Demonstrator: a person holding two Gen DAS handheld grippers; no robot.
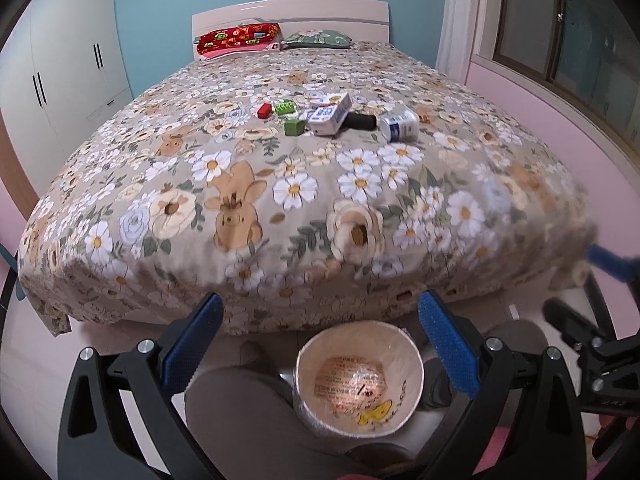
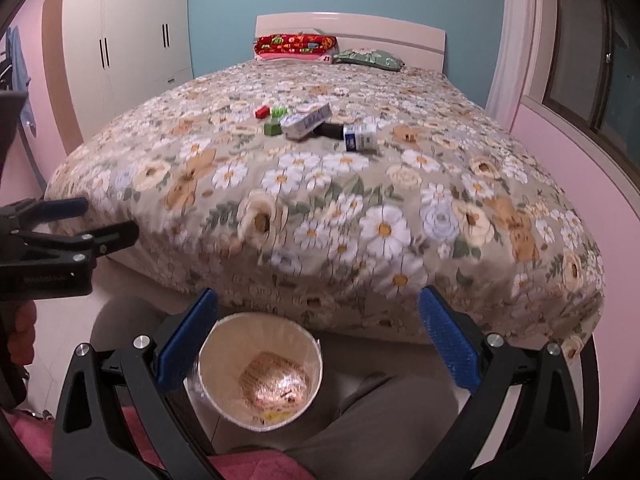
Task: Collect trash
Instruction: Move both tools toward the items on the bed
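Right now both of your tongs stand with jaws spread wide and nothing between them. The left gripper (image 1: 320, 344) and the right gripper (image 2: 318, 338) fill the lower part of their own frames, each over the paper bin (image 1: 358, 380) on the floor at the foot of the bed (image 1: 100, 184).

Everything you need sits in a small cluster just above the centre of each frame, well apart from the tongs: a white and blue carton (image 1: 330, 114), a white bottle (image 1: 399, 123) lying on its side, a black tube (image 1: 361, 121) between them, two green blocks (image 1: 295, 125) and a red block (image 1: 264, 110).

Judging from the layout, this looks like the reach toward the first item, since nothing is gripped yet.

- Pick the outermost piece first; the bottle at the right edge of the cluster has free room beside it.
- Close across its short width, since a round body will likely roll on soft bedding.
- Press down lightly; the quilt may give and tilt its neighbours.
- The carton seems to touch the tube, so lift straight up.
- Keep the bin where it is, and keep your idle gripper away from the cluster.
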